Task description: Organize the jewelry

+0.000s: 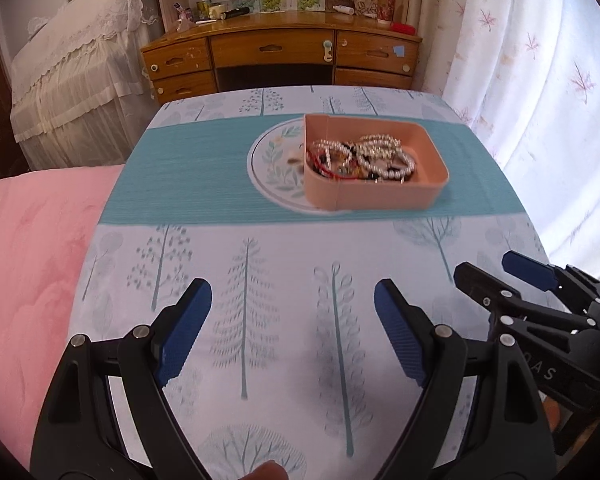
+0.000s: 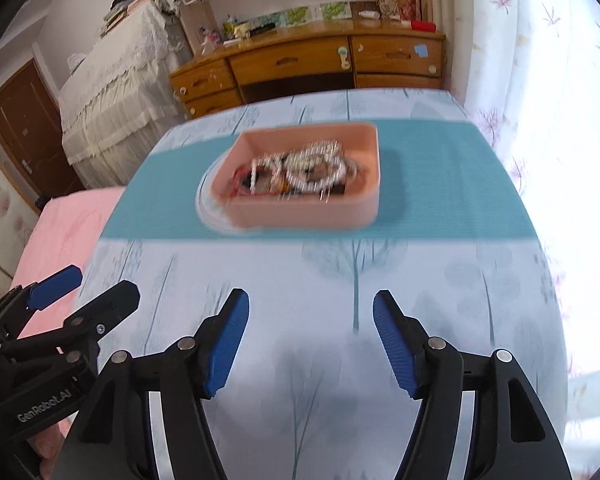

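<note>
A pink open box (image 1: 380, 196) holds a tangle of pearl and bead bracelets (image 1: 364, 158). It overlaps the right part of a white plate with a leaf pattern (image 1: 274, 160), on a teal mat (image 1: 188, 176). A small item lies on the plate (image 1: 294, 159). My left gripper (image 1: 292, 300) is open and empty over the tree-print cloth, well short of the box. My right gripper (image 2: 310, 308) is open and empty too, also short of the box (image 2: 300, 212). The right wrist view is blurred. Each gripper shows in the other's view: the right gripper (image 1: 496, 272) and the left gripper (image 2: 94, 280).
The table has a tree-print cloth (image 1: 284, 280). A pink blanket (image 1: 32, 264) lies at the left. A wooden desk with drawers (image 1: 280, 56) stands beyond the table. A lace-covered piece of furniture (image 1: 76, 80) is at the back left and a white curtain (image 1: 540, 80) at the right.
</note>
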